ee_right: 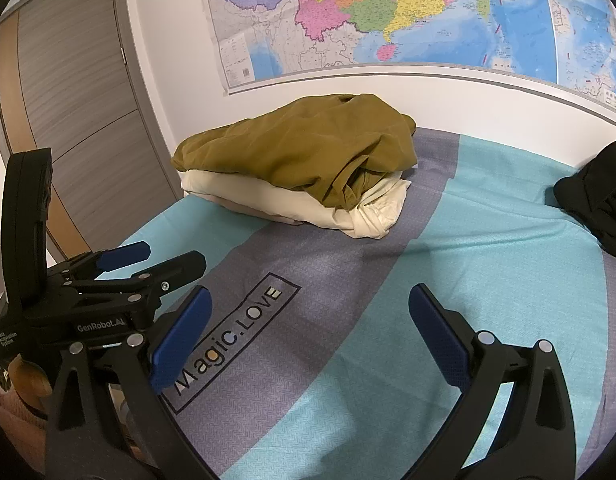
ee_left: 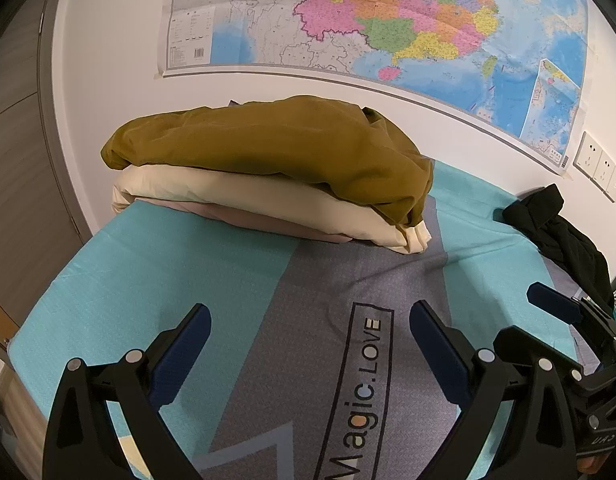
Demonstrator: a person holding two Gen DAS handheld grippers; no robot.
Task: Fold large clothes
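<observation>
A stack of folded clothes lies at the far side of the bed: an olive-brown garment (ee_left: 276, 144) on top, a cream one (ee_left: 244, 196) under it and a pinkish one (ee_left: 264, 222) at the bottom. The stack also shows in the right wrist view (ee_right: 304, 148). A crumpled black garment (ee_left: 564, 236) lies at the right edge, also in the right wrist view (ee_right: 596, 196). My left gripper (ee_left: 310, 320) is open and empty above the bedspread. My right gripper (ee_right: 310, 308) is open and empty beside it.
The bed carries a teal and grey spread (ee_left: 156, 264) with a "Magic.LOVE" print (ee_right: 232, 336). A wall map (ee_left: 388, 20) hangs behind the bed. Wall sockets (ee_left: 600, 168) sit at the right. A grey wardrobe door (ee_right: 76, 92) stands at the left.
</observation>
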